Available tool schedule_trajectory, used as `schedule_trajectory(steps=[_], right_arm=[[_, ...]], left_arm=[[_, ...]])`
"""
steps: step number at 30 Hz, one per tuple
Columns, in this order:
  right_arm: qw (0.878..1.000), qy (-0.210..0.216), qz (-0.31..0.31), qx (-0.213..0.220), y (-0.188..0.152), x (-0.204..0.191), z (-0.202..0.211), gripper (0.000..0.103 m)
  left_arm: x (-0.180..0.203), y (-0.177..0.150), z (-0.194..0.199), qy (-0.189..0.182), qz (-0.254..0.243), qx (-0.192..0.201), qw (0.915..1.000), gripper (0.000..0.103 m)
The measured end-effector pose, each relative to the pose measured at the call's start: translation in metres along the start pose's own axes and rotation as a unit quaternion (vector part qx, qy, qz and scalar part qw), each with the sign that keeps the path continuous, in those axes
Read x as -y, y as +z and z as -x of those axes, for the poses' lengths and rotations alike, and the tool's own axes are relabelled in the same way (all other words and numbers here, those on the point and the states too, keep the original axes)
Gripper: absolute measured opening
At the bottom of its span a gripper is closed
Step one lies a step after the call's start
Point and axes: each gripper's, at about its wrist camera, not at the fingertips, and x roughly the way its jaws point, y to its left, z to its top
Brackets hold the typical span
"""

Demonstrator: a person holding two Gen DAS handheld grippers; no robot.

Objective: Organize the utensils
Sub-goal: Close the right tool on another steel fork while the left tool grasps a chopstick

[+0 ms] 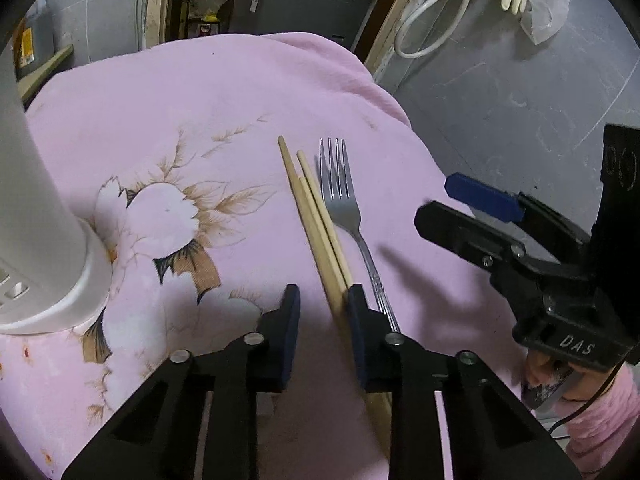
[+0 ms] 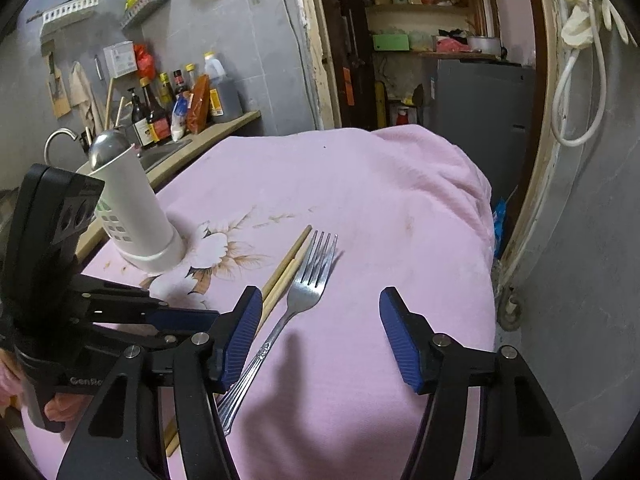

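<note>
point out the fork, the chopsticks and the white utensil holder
fork (image 1: pixel 347 211), left wrist view, on the neck just below the tines
chopsticks (image 1: pixel 316 224), left wrist view, on the middle of the pair
white utensil holder (image 2: pixel 138 208), right wrist view, on its side wall

The pink cloth lies bare beyond the fork tips and off to the right, so there is open room there. On the left the white utensil holder stands tall, near the chopsticks. The chopsticks and fork lie just beside each other, leaving scarcely a gap between. The left hand-held gripper and right hand-held gripper crowd the near end.
</note>
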Motion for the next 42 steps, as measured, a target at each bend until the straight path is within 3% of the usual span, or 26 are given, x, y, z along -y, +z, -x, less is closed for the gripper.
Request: schedule_trajectory(steps=[15, 23, 30, 42], right_arm=[[1.000, 0.002, -0.011, -0.022, 0.005, 0.003, -0.010, 0.060], [0.999, -0.001, -0.013, -0.031, 0.008, 0.001, -0.016, 0.060], [0.999, 0.004, -0.040, -0.034, 0.013, 0.009, -0.023, 0.060], [0.997, -0.014, -0.047, -0.068, 0.035, -0.001, -0.064, 0.039]], left_arm=[[-0.022, 0.005, 0.007, -0.031, 0.040, -0.013, 0.9986, 0.011], [-0.006, 0.011, -0.001, 0.000, 0.020, -0.016, 0.9997, 0.011], [-0.023, 0.017, -0.005, -0.035, 0.071, -0.028, 0.9965, 0.007], [-0.030, -0.010, 0.023, 0.005, 0.069, -0.022, 0.9973, 0.006]])
